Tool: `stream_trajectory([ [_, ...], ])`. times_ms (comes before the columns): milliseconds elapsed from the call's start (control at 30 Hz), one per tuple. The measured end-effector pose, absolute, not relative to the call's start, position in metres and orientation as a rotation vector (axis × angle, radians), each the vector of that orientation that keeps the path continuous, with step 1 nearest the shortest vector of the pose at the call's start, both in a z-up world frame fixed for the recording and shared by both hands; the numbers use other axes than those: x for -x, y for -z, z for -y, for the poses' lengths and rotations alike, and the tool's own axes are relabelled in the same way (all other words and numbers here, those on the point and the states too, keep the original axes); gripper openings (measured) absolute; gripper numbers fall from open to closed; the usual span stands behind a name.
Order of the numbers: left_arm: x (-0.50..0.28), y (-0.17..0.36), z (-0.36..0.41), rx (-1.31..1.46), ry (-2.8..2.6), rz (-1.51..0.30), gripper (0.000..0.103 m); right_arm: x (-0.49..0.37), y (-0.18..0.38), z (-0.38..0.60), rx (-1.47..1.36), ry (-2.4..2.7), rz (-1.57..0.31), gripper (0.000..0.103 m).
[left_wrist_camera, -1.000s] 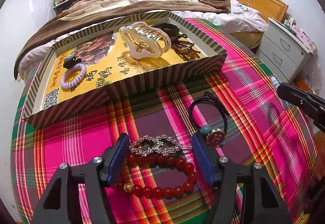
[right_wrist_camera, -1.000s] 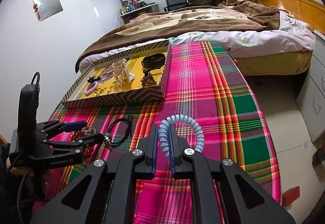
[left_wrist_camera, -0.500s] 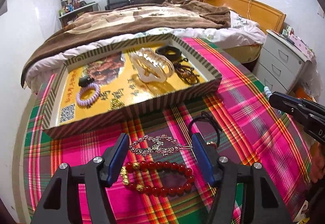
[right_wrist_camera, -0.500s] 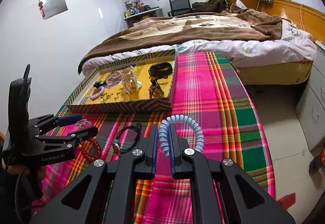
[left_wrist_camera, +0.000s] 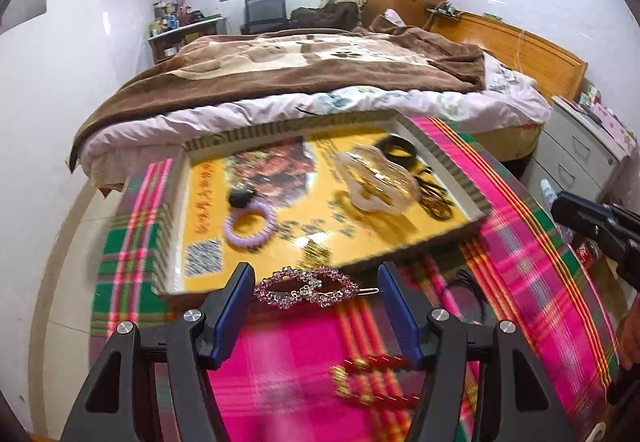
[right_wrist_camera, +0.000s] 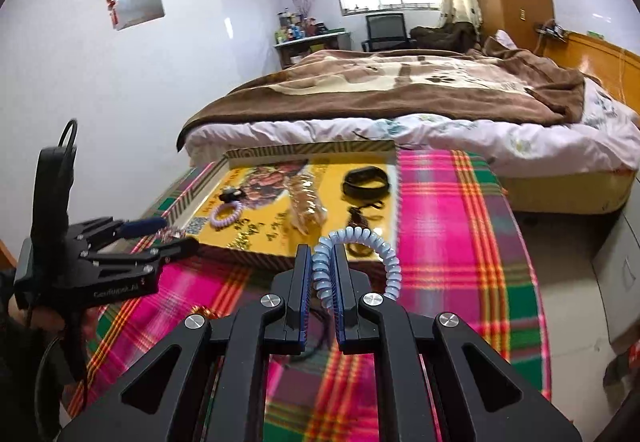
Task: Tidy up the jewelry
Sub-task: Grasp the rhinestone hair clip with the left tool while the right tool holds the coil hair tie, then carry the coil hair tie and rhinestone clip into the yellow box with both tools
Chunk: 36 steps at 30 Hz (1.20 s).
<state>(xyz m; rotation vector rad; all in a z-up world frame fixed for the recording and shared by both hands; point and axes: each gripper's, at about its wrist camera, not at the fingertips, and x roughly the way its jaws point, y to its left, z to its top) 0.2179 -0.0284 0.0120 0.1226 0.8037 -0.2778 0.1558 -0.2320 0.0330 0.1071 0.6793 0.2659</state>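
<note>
Carrying two pieces at once toward the tray (left_wrist_camera: 472, 197)! The left gripper (left_wrist_camera: 316, 288) holds the rhinestone clip (left_wrist_camera: 308, 288) lengthwise, its blue pads pressed on the two ends, jaws about half spread to span it. In the left view the clip hangs clear above the plaid cloth (left_wrist_camera: 540, 262), just short of the tray's near wall. The right gripper (right_wrist_camera: 322, 278) is pinched tight on a pale blue coil tie (right_wrist_camera: 360, 242), most of the loop bulging out to the right of the fingertips, also short of the tray's near edge.

So this looks like the transport step: both items lifted, neither delivered. Already in the tray sit a lilac coil (left_wrist_camera: 249, 226), a big cream claw clip (left_wrist_camera: 376, 181), a black band (left_wrist_camera: 396, 147) and some dark beads (left_wrist_camera: 434, 197). On the cloth a red bead bracelet (left_wrist_camera: 372, 378) and a black hair tie (left_wrist_camera: 472, 294) wait below the left gripper.

Next move, by my reading: carry each piece over the near wall, high enough to clear it, and pick bare yellow floor. There is room at the front, between the lilac coil and the claw clip. The clip is only caught by its ends, so a twist could pop it loose; lower it flat before letting go. The springy coil may bounce on release, so drop it low.
</note>
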Motion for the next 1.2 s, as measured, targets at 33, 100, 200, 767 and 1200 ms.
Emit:
stream_trajectory([
  [33, -0.222, -0.013, 0.025, -0.119, 0.268, -0.800, 0.064, -0.161, -0.033, 0.227, -0.100, -0.273, -0.680, 0.010],
  [100, -0.232, -0.016, 0.015, -0.106, 0.253, -0.796, 0.064, -0.169, -0.033, 0.218, -0.093, -0.290, -0.681, 0.010],
  [200, -0.249, -0.019, 0.002, -0.110, 0.224, -0.786, 0.064, -0.183, -0.033, 0.204, -0.078, -0.309, -0.684, 0.010],
  [767, -0.365, -0.001, -0.030, -0.078, 0.190, -0.815, 0.064, -0.267, -0.008, 0.124, 0.023, -0.369, -0.761, 0.010],
  [1200, -0.412, 0.039, -0.033, -0.064, 0.173, -0.887, 0.064, -0.306, 0.031, 0.091, 0.108, -0.358, -0.859, 0.010],
])
